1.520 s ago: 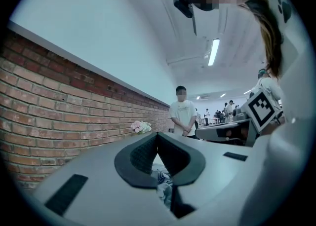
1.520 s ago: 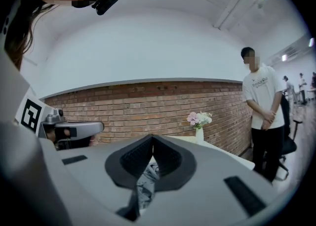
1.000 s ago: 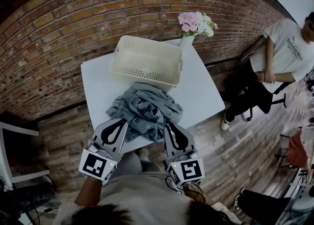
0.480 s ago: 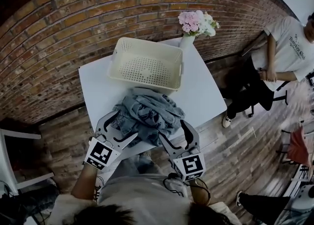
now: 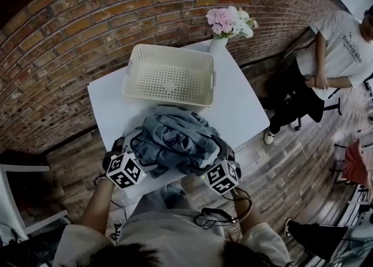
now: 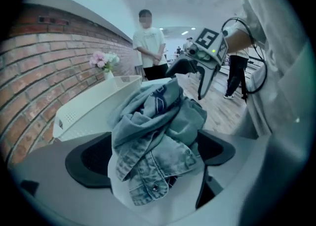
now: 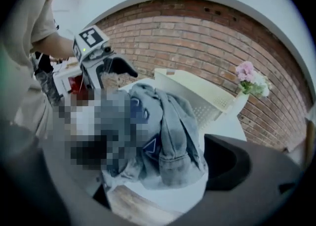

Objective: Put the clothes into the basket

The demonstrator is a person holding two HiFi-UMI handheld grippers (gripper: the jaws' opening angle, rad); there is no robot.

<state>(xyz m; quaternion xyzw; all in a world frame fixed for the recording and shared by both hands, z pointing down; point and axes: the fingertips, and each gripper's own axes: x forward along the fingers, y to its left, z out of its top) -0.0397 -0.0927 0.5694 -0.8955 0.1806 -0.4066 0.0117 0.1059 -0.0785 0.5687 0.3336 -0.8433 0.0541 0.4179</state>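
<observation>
Denim jacket (image 5: 175, 140) heaped between left claw (image 6: 153, 155) and right claw (image 7: 155, 163). Both claws' jaws just opened wide, straddling cloth without gripping. Basket (image 5: 135, 65) directly beyond on bench (image 5: 233, 108).

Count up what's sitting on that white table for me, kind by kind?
Heap of denim clothes: 1 (separate garments can't be told apart)
Cream plastic basket: 1, empty
Vase of flowers: 1
Total: 3

Pale short-sleeved shirt (image 5: 175, 234); black cable (image 5: 224, 216); left hand-held gripper (image 5: 132, 145), right hand-held gripper (image 5: 218, 146): black jaws, black-white marker cubes (image 5: 125, 171).
</observation>
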